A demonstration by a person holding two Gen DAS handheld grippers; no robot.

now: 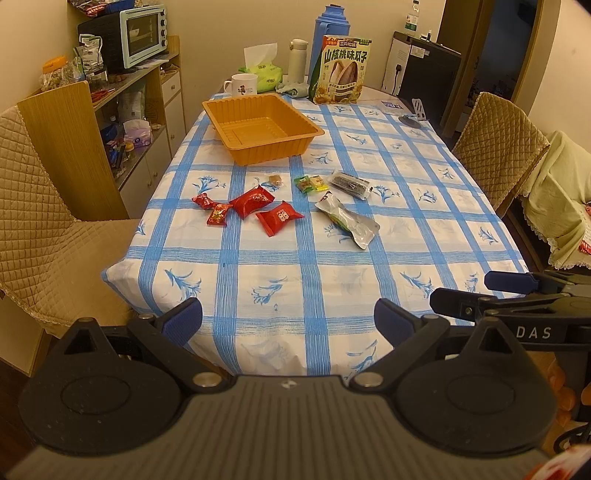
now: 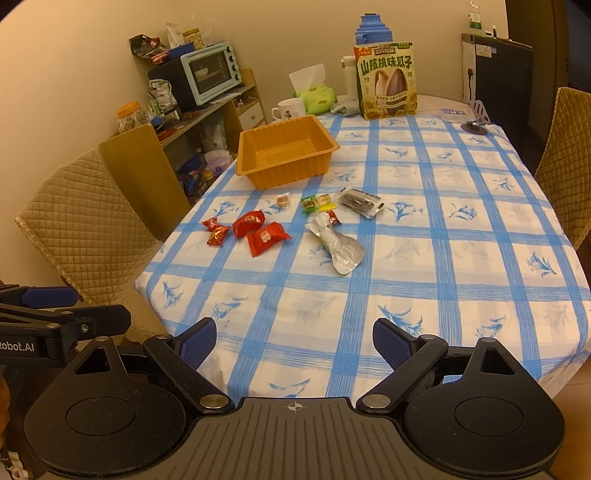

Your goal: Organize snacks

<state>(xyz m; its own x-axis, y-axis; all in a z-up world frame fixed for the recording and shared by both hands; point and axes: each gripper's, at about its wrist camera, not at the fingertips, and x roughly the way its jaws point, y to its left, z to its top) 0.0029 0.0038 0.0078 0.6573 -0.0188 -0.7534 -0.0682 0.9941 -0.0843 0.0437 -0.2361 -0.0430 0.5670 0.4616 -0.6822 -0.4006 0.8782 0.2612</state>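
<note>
An empty orange tray (image 1: 225, 107) (image 2: 243, 147) stands on the blue-checked tablecloth. In front of it lie several snacks: red candy packets (image 1: 253, 201) (image 2: 267, 236), small red sweets (image 1: 218, 214) (image 2: 218, 234), a brown cube candy (image 1: 275, 180) (image 2: 283, 200), green and yellow sweets (image 1: 310, 183) (image 2: 316, 203), a dark clear packet (image 1: 349, 184) (image 2: 360, 202) and a silver pouch (image 1: 349, 219) (image 2: 338, 243). My left gripper (image 1: 288, 319) is open and empty over the table's near edge. My right gripper (image 2: 294, 339) is open and empty beside it.
At the far end stand a sunflower-seed bag (image 1: 340, 70) (image 2: 386, 81), a mug (image 1: 242, 84), tissues (image 1: 264, 70), a white flask (image 1: 297, 59) and a blue thermos (image 1: 330, 37). Quilted chairs (image 1: 44, 206) (image 1: 498, 147) flank the table. A shelf with an oven (image 1: 142, 35) stands left.
</note>
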